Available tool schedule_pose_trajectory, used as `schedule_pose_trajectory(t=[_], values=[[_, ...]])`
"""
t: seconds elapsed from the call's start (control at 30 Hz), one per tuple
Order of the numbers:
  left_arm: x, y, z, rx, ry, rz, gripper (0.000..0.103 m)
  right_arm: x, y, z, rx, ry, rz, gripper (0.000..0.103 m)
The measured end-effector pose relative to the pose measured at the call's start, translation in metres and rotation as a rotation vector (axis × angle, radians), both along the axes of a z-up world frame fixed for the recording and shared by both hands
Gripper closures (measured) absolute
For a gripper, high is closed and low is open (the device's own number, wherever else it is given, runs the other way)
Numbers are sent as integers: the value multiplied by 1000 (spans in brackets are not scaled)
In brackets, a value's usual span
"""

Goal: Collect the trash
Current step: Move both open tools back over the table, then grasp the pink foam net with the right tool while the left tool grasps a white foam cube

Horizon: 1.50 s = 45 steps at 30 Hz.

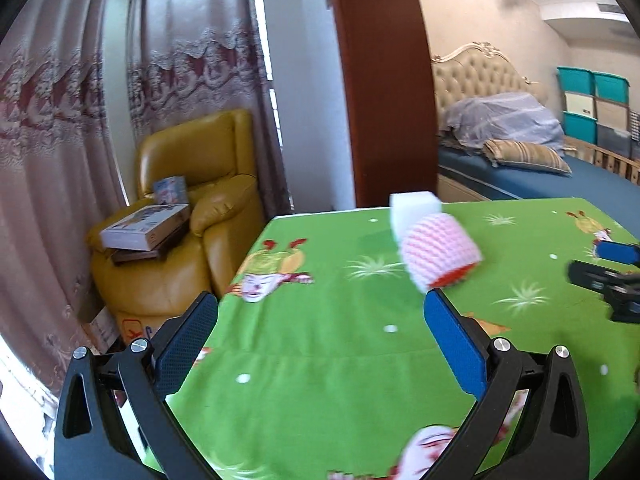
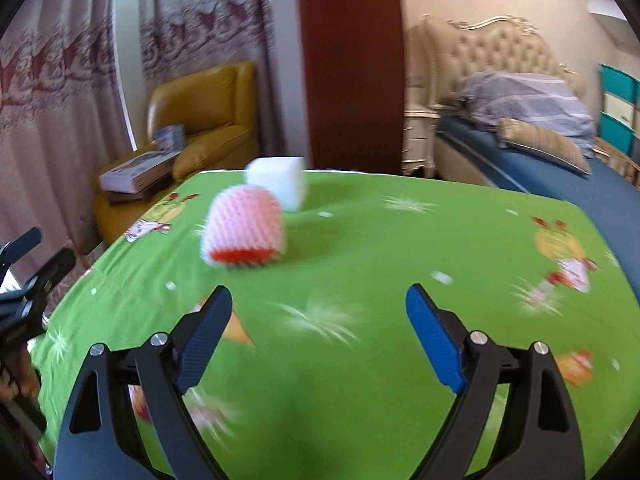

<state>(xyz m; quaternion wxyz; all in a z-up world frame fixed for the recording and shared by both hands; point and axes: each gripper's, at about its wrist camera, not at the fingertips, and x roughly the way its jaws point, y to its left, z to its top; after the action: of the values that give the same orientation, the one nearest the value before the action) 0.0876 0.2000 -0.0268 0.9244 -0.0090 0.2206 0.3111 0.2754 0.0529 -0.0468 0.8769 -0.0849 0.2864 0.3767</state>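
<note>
Bedroom surroundings frame the work: a tabletop under a bright green cartoon-print cloth (image 2: 360, 240), with a mustard-yellow leather armchair (image 1: 200, 200) behind its far left corner and a bed with a cream tufted headboard (image 2: 480, 60) behind its far right.

Two pieces of likely trash sit together near the far edge of the green cloth: a pink-and-white foam mesh fruit sleeve with a red-orange end (image 2: 242, 232), lying on its side, and a white foam cube (image 2: 278, 180) touching it from behind. The sleeve looks soft, netted and squashable, so it should give under a pinch; the cube looks light and firm. Both are blurred, so finer detail cannot be told.

The left claw (image 1: 320, 308) is released, its blue pads spread wide with nothing between them, and the sleeve lies just past its right pad. The right claw (image 2: 320, 300) is likewise released and empty, with the sleeve ahead and left of it. Spread wide like this, either claw seems readied to take the bulky sleeve, though neither touches it yet.
</note>
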Motion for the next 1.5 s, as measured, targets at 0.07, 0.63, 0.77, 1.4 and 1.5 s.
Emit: schedule_pose_trajectory(t=[0.07, 0.63, 0.77, 1.4, 1.5], values=[[-8, 4, 1, 19, 0, 21, 7, 4, 30, 2, -6, 8, 30, 14], [-8, 40, 5, -68, 33, 70, 7, 59, 124, -35, -134, 129, 136, 58], [19, 41, 9, -102, 41, 44, 7, 56, 87, -17, -92, 60, 128, 74], [268, 44, -29, -267, 171, -52, 6, 81, -41, -15, 40, -31, -108, 75], [291, 55, -36, -299, 176, -25, 7, 80, -40, -21, 57, -22, -112, 75]])
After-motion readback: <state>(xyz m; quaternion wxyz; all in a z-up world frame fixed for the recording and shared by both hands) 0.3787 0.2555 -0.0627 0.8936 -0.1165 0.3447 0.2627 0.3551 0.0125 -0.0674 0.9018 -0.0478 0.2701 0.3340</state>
